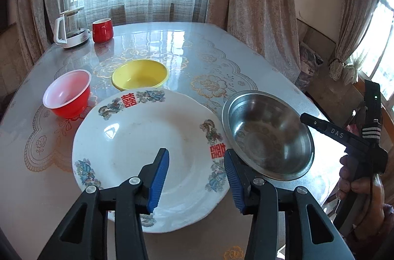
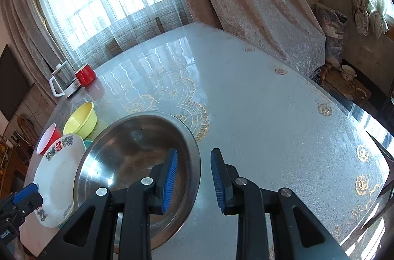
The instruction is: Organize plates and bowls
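Both my claws are open: left claw (image 1: 197,176) over the empty white dragon-patterned plate (image 1: 138,137), right claw (image 2: 194,181) straddling the empty-looking round steel bowl (image 2: 133,149), rim tilted.

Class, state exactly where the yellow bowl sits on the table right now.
In the left wrist view, the yellow bowl sits on the table just behind the white plate, right of the red bowl.

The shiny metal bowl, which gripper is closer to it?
Right. The right gripper is open around the metal bowl's rim. The left gripper hovers over the white plate beside it.
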`<state>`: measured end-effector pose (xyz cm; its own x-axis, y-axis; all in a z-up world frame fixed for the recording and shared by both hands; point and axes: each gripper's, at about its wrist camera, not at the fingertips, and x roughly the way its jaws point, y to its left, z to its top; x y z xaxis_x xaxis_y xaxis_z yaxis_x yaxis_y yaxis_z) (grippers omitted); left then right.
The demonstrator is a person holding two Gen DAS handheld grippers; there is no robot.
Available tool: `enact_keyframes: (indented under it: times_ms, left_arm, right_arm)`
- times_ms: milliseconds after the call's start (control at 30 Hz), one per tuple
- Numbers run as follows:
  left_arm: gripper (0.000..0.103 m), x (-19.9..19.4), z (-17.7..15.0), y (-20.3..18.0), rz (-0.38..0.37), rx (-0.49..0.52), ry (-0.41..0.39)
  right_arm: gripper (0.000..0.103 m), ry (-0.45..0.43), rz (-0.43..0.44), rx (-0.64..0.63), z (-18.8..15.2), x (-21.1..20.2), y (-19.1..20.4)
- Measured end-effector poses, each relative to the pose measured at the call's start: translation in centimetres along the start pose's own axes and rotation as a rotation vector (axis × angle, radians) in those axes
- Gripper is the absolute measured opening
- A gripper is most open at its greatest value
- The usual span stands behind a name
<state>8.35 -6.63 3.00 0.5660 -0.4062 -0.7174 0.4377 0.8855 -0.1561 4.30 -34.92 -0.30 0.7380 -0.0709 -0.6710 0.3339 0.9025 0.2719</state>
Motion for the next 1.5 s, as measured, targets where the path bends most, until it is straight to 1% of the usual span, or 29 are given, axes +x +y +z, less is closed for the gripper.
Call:
enact_keyframes:
  times_ms: [133, 300, 433, 567, 700, 833, 900, 1000, 1100, 1200, 1233, 1333, 1400, 1500]
  left_arm:
    - [0.044, 0.3, 1.0, 2.3, 0.024, -0.047, 0.001]
    - [0.044, 1.6, 2.7, 5.7, 0.051, -0.113, 0.029]
    - [0.042, 2.6, 4.2, 8.3, 0.061, -0.153, 0.032]
    - [0.038, 3.8, 6.0, 10.1, 0.079, -0.165, 0.028]
    - [0.032, 5.3, 8.2, 11.7, 0.069, -0.185, 0.022]
    - [0.025, 7.4, 10.5, 13.4, 0.048, -0.222, 0.039]
    - [0.024, 8.6, 11.4, 14.2, 0.049, -0.242, 0.054]
    - [0.024, 10.4, 12.6, 15.0, 0.015, -0.253, 0.086]
    - [0.025, 12.2, 13.4, 15.6, 0.023, -0.267, 0.121]
    - [0.027, 14.0, 13.9, 15.9, 0.061, -0.260, 0.157]
    - [0.027, 14.5, 14.0, 15.9, 0.056, -0.257, 0.169]
    - [0.027, 15.5, 14.2, 15.5, 0.050, -0.227, 0.194]
    - [0.027, 16.1, 14.3, 15.1, 0.072, -0.193, 0.209]
    - [0.025, 16.4, 14.3, 15.1, 0.075, -0.184, 0.207]
  right_arm:
    - [0.028, -0.007, 0.023, -0.037, 0.9, -0.1, 1.6]
    - [0.030, 0.027, 0.144, -0.097, 2.2, 0.6, 5.2]
    - [0.030, 0.082, 0.254, -0.140, 2.8, 2.0, 9.1]
    - [0.031, 0.168, 0.348, -0.138, 3.8, 4.4, 12.5]
    - [0.031, 0.228, 0.404, -0.105, 5.4, 7.1, 15.5]
    - [0.031, 0.265, 0.410, -0.065, 6.6, 10.1, 17.6]
    - [0.031, 0.295, 0.416, -0.037, 6.8, 11.7, 18.2]
    - [0.031, 0.333, 0.398, -0.011, 7.0, 14.0, 18.8]
    - [0.031, 0.361, 0.357, 0.008, 6.9, 16.0, 19.1]
    - [0.031, 0.381, 0.353, 0.024, 6.9, 17.2, 19.1]
    - [0.030, 0.385, 0.358, 0.023, 7.0, 17.5, 19.2]
    - [0.023, 0.399, 0.342, 0.005, 6.9, 18.0, 19.4]
    - [0.016, 0.388, 0.325, -0.025, 7.0, 18.1, 19.9]
    - [0.013, 0.378, 0.315, -0.043, 6.7, 18.1, 20.0]
